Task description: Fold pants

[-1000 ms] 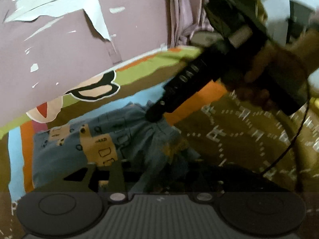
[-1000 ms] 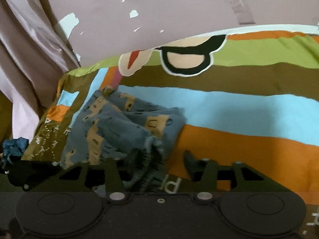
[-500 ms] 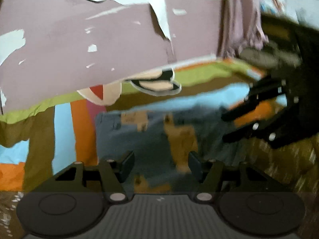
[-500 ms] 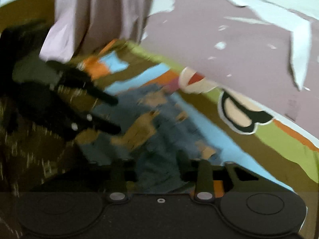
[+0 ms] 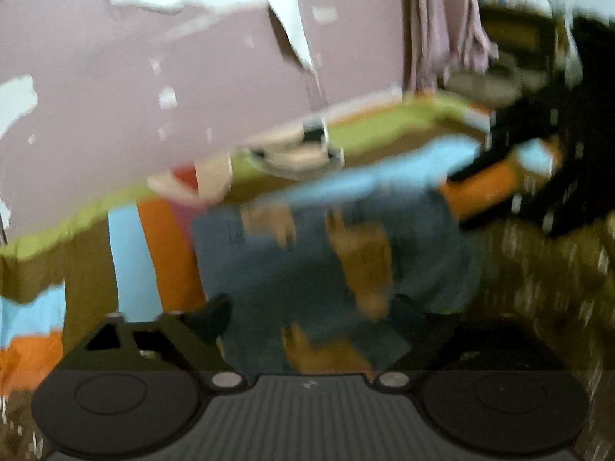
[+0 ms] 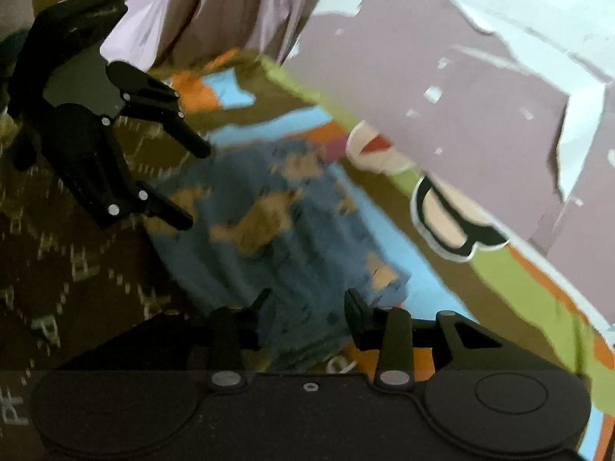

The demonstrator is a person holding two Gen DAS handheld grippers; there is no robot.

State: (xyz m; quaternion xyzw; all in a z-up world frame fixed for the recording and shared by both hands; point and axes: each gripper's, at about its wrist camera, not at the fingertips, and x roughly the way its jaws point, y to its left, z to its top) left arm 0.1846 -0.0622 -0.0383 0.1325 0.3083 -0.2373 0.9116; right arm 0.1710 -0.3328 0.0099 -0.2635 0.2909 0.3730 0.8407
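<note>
Two grippers over the blue pants (image 6: 276, 238), both with jaws spread.

Pants lie bunched on the striped bed cover (image 6: 511, 280), near the mauve wall (image 6: 461, 88). Left gripper (image 6: 192, 184): jaws wide apart, tips at the pants' edge; contact unclear. Right gripper (image 6: 307, 319): jaws apart, fabric lying between them, not clamped. Left wrist view is motion-blurred; its jaws (image 5: 307, 330) straddle the cloth.

Pants (image 6: 269, 226): blue-grey fabric, tan printed patches. Lying bunched, apparently folded into compact bundle, on striped bedspread (image 6: 399, 253) near wall. Edges wrinkled; blur hides exact fold lines. Also in left view (image 5: 307, 269).
</note>
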